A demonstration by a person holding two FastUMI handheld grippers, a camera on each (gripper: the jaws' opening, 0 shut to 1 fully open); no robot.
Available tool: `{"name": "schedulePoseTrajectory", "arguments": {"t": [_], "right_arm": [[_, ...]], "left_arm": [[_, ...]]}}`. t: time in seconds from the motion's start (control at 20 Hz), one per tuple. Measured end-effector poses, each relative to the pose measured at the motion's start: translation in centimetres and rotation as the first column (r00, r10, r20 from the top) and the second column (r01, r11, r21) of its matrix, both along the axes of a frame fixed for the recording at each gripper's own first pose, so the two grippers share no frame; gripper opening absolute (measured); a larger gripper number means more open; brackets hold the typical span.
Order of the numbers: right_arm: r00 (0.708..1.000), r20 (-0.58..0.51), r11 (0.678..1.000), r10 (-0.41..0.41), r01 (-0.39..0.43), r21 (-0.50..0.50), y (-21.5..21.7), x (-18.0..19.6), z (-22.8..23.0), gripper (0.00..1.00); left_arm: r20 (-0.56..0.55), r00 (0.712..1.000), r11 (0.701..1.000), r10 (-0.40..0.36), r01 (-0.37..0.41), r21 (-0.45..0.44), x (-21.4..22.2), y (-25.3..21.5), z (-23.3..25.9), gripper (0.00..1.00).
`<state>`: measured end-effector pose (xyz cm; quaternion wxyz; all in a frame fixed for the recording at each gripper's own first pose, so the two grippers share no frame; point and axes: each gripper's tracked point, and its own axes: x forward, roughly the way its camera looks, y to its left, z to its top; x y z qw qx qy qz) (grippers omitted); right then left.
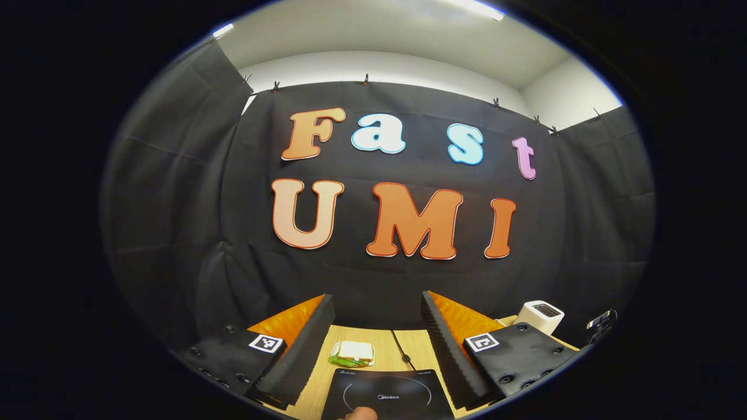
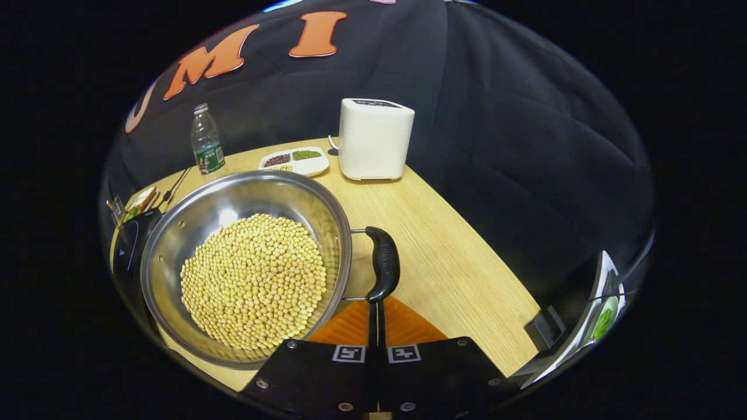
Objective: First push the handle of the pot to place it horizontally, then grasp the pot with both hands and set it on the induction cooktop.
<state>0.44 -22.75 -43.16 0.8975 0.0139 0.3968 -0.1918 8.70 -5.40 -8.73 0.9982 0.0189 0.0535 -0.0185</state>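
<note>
We read this as the handle-push step; the lift hasn't begun. Table [image 2: 443, 245] first: light wood, carrying everything. The pot [image 2: 245, 262] sits on it in the right gripper view, steel, heaped with yellow beans [image 2: 254, 280], its left rim near or over the edge of the cooktop [image 2: 125, 248]; we can't tell if they touch. The cooktop also shows in the left gripper view [image 1: 388, 394], dark glass, nothing on the ring, a plate of food [image 1: 352, 353] behind it. A toaster [image 2: 375, 139], a water bottle [image 2: 206, 140] and a divided dish of grains [image 2: 295, 160] stand at the back, well apart from the pot.

Pot handle [image 2: 382, 262]: black loop on the pot's right side, running near-vertical in that view. Right gripper [image 2: 373, 318]: fingers together with a bare slit between, tips at or just under the handle's near end; contact can't be confirmed. Left gripper [image 1: 378, 326]: fingers wide apart, holding nothing, hanging above the cooktop's near side.

To do it well, we'd say: keep the right fingers closed and use them as a blunt pusher; press at the handle's end, not its wire mounts; go slowly so the pot doesn't skid or spill beans; keep the left clear until the handle lies flat.
</note>
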Motion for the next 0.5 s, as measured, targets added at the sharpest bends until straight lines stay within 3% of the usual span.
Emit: {"name": "schedulePoseTrajectory", "arguments": {"t": [0.1, 0.5], "right_arm": [[1.0, 0.01, 1.0, -0.01, 0.009, 0.025, -0.3, 1.0, -0.2, 0.0], [0.999, 0.023, 0.995, -0.035, 0.032, 0.099, -1.0, 4.1, -0.4, 0.0]], "left_arm": [[-0.004, 1.0, 1.0, -0.002, 0.002, 0.001, 0.0, -0.3, -0.1, 0.99], [-0.01, 1.0, 1.0, -0.017, 0.017, 0.003, 0.1, -1.7, -0.6, 0.98]]}}
